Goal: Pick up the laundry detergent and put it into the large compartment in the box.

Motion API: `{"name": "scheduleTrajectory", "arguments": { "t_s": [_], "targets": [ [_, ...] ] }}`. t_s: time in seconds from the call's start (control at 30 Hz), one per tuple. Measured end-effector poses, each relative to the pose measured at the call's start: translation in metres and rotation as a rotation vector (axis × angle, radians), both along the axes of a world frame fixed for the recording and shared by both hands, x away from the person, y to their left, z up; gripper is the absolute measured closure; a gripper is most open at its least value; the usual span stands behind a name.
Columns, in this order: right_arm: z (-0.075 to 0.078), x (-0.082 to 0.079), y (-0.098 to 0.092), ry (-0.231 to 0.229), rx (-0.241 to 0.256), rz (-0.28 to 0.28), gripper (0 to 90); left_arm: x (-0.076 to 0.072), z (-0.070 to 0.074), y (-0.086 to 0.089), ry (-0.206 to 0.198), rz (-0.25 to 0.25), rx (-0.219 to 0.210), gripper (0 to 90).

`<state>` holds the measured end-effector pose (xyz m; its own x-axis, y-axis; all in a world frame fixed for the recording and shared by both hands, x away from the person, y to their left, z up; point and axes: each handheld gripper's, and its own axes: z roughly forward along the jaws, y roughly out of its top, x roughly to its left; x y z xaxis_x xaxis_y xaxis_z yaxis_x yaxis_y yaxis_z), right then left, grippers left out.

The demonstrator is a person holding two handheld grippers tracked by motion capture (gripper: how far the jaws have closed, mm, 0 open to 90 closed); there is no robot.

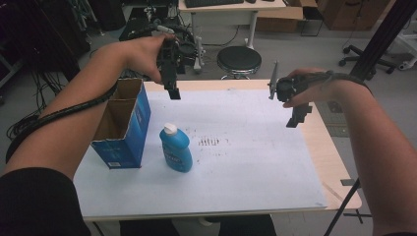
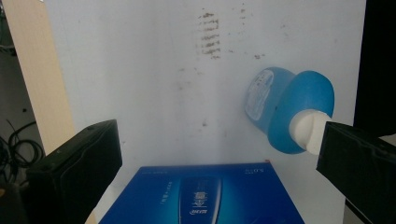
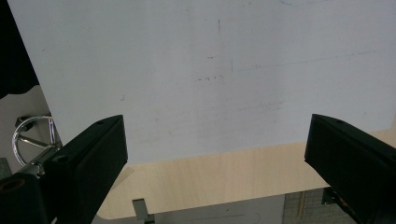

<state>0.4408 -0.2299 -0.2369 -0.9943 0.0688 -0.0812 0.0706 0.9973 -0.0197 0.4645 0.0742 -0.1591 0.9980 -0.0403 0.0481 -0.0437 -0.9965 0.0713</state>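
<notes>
Nearest the person, on the white sheet that covers the worktop, a blue bottle with a white cap stands upright, left of centre. Just to its left, close but apart, stands an open blue carton, flaps up, mouth empty as far as the high view shows. Farther back, the left hand-held gripper hangs above the far left part of the sheet, jaws spread wide and holding nothing; in its own view the bottle lies ahead toward the right jaw, cap end nearest the camera, with the carton top between the jaws at the bottom. The right hand-held gripper hovers over the right side, well apart from both things, jaws likewise parted and empty. Judgement: the left is the nearer to the bottle, whose long axis runs vertical; it lies nearward and below that gripper.
</notes>
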Motion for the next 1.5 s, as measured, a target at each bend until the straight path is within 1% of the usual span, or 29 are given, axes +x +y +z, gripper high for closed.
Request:
{"name": "scheduleTrajectory", "arguments": {
  "t_s": [0.27,0.37,0.43,0.53,0.57,0.67,0.73,0.77,0.8,0.83,0.9,1.03,1.1,1.2,1.27,1.37,1.4,1.47,1.5],
  "targets": [
    [-0.001,-0.003,0.001,-0.002,-0.007,-0.008,5.6,-0.001,0.002,0.006,-0.008,-0.002,0.001,0.2],
    [-0.002,-0.005,0.004,-0.002,0.0,0.002,5.5,-0.004,0.003,0.009,-0.01,-0.006,0.001,0.2],
    [-0.002,-0.006,0.005,0.001,0.006,0.005,5.5,-0.011,0.007,0.01,-0.007,-0.022,-0.005,0.2],
    [-0.002,-0.007,0.006,0.001,0.001,0.004,5.5,-0.019,0.011,0.01,-0.007,-0.043,-0.014,0.2],
    [-0.002,-0.007,0.006,0.001,0.001,0.004,5.5,-0.019,0.011,0.01,-0.007,-0.043,-0.014,0.2],
    [-0.002,-0.009,0.007,0.001,0.002,0.005,5.5,-0.029,0.015,0.009,-0.009,-0.06,-0.005,0.2],
    [-0.001,-0.011,0.008,0.0,-0.001,-0.004,5.5,-0.034,0.017,0.009,-0.007,-0.069,-0.004,0.2],
    [-0.001,-0.012,0.008,0.0,-0.001,-0.005,5.6,-0.04,0.018,0.008,-0.004,-0.08,0.005,0.2],
    [-0.001,-0.012,0.008,0.0,-0.001,-0.005,5.6,-0.04,0.018,0.008,-0.004,-0.08,0.005,0.2],
    [0.0,-0.012,0.008,0.002,-0.002,-0.002,5.6,-0.044,0.019,0.008,-0.004,-0.082,0.009,0.2],
    [0.0,-0.014,0.007,0.0,-0.002,-0.007,5.5,-0.05,0.021,0.007,0.001,-0.103,0.005,0.2],
    [0.001,-0.015,0.007,-0.003,-0.001,-0.004,5.6,-0.062,0.022,0.004,0.001,-0.13,0.019,0.2],
    [0.001,-0.016,0.008,-0.003,0.0,-0.006,5.6,-0.069,0.02,0.004,0.002,-0.142,0.022,0.2],
    [0.001,-0.017,0.009,-0.002,0.001,-0.005,5.6,-0.073,0.018,0.005,0.005,-0.148,0.028,0.2],
    [0.001,-0.018,0.01,0.0,-0.002,-0.006,5.6,-0.077,0.013,0.006,0.01,-0.155,0.031,0.2],
    [0.001,-0.018,0.01,0.002,-0.004,-0.006,5.6,-0.078,0.01,0.007,0.016,-0.158,0.031,0.2],
    [0.001,-0.019,0.01,0.001,-0.006,-0.005,5.6,-0.079,0.005,0.008,0.023,-0.156,0.031,0.2],
    [0.001,-0.019,0.011,0.003,-0.006,-0.004,5.5,-0.08,0.004,0.008,0.023,-0.159,0.033,0.2],
    [0.001,-0.02,0.011,0.005,-0.006,-0.004,5.6,-0.08,0.0,0.009,0.028,-0.161,0.038,0.2]
  ]
}}
